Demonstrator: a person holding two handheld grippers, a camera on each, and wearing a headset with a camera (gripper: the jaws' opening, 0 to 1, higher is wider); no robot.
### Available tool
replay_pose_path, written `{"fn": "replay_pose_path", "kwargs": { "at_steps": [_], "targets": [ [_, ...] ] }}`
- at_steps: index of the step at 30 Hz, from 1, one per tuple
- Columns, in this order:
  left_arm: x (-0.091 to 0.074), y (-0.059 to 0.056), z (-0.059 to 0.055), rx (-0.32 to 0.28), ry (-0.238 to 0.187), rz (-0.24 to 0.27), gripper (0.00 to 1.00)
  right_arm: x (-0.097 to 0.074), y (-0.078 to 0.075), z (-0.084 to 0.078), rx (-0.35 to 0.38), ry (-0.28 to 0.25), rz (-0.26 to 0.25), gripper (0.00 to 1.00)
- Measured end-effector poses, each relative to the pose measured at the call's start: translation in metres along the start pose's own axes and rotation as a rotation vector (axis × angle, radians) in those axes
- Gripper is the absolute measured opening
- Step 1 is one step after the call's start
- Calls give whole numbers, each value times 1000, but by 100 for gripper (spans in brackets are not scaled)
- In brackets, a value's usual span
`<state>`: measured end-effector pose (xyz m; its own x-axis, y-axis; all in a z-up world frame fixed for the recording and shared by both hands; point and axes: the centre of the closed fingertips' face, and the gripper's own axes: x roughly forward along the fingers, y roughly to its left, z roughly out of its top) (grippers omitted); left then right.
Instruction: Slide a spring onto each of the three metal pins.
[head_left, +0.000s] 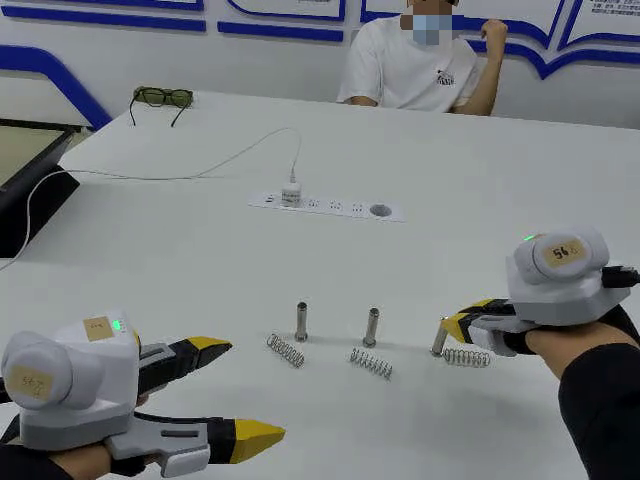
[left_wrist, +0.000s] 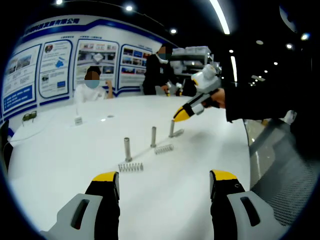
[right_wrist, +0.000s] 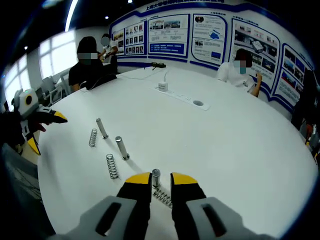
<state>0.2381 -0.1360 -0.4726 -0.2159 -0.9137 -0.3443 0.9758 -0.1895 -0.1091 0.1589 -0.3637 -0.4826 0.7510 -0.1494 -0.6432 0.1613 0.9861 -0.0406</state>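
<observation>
Evidently the task is at its very start: none of the springs is on a pin. The right gripper (right_wrist: 161, 179) has its yellow-tipped jaws drawn close, with a narrow slot between them. The head of the right pin (right_wrist: 156, 175) stands at the mouth of that slot. I cannot tell whether the jaws press on it or merely flank it. Just below, the right spring (right_wrist: 162, 196) lies flat on the table (head_left: 450, 180) at the foot of that pin, under the jaw tips.

The left gripper (left_wrist: 165, 176) has its jaws spread wide and grasps nothing. It hovers at the near left, well apart from the parts.

Further left stand the middle pin (right_wrist: 120, 146) and the left pin (right_wrist: 101, 127), both upright. The middle spring (right_wrist: 111, 166) and the left spring (right_wrist: 93, 137) each lie on their side just near of their pins.

My reading is that the right-hand pair is being addressed first. The next move calls for pinching the spring by its coils, turning it upright, lining its bore up with the pin's top and lowering it. The springs are small, thin-wired open coils that would likely roll or squash under a hard pinch. The pins are short, plain grey metal posts.
</observation>
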Motion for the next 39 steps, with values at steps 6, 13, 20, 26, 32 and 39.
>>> {"fn": "replay_pose_path", "kwargs": {
  "at_steps": [6, 13, 20, 26, 32, 39],
  "targets": [
    [3, -3, -2, 1, 3, -11, 75, -7, -6, -10, -17, -8, 5, 16],
    [8, -2, -2, 1, 5, -26, 74, -12, -12, -25, -33, 8, 22, 18],
    [12, -5, -2, 2, 10, -41, 74, -15, -12, -38, -76, 39, 59, 19],
    [14, -7, -4, 2, 16, -47, 74, -14, -7, -44, -115, 60, 108, 20],
    [13, -6, -5, -1, 22, -45, 74, -9, -9, -48, -177, 92, 142, 20],
    [13, -6, -7, -8, 28, -36, 73, -3, -4, -50, -256, 118, 203, 20]
  ]
}}
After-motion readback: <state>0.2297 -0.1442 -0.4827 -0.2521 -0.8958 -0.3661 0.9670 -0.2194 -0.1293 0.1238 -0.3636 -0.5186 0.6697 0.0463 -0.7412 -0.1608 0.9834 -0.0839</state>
